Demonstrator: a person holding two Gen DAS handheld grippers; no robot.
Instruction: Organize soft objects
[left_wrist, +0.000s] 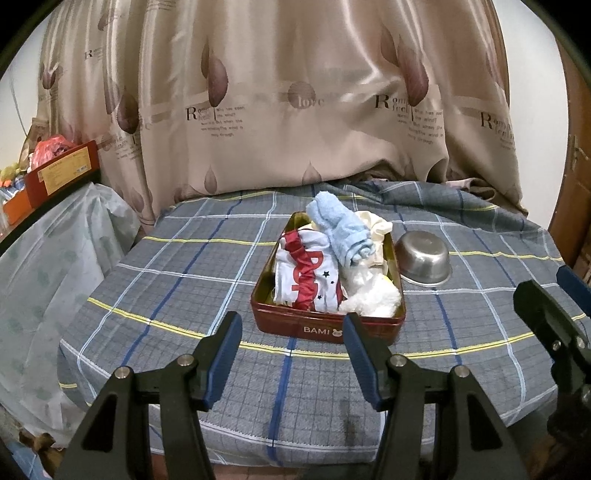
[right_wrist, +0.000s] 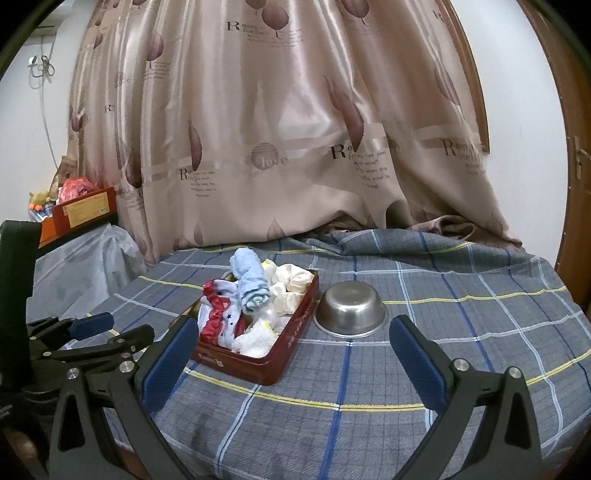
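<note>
soft things sit in the red tin

a red tin (left_wrist: 327, 325) stands in the middle of a table covered with a blue checked cloth (left_wrist: 184, 280). the tin has the word "bami" on its front. it is full of soft things. a rolled light blue towel (left_wrist: 340, 230) lies on top, tilted, with one end sticking up past the back rim. a white and red cloth with little stars (left_wrist: 310, 273) fills the left side. a fluffy white cloth (left_wrist: 373, 299) sits in the front right corner. a cream cloth (left_wrist: 375, 223) is bunched at the back right.

a shiny metal bowl (left_wrist: 424, 258) lies upside down just beside the tin, on its right.

the left gripper (left_wrist: 291, 365) hangs low in front of the tin. its blue pads are wide apart and nothing is between them. the right gripper (right_wrist: 295, 365) is near it, also wide open with nothing in it. it points at the cloth between the tin and the bowl.

a shiny tan curtain (left_wrist: 295, 110) with leaf shapes hangs behind the table.
</note>
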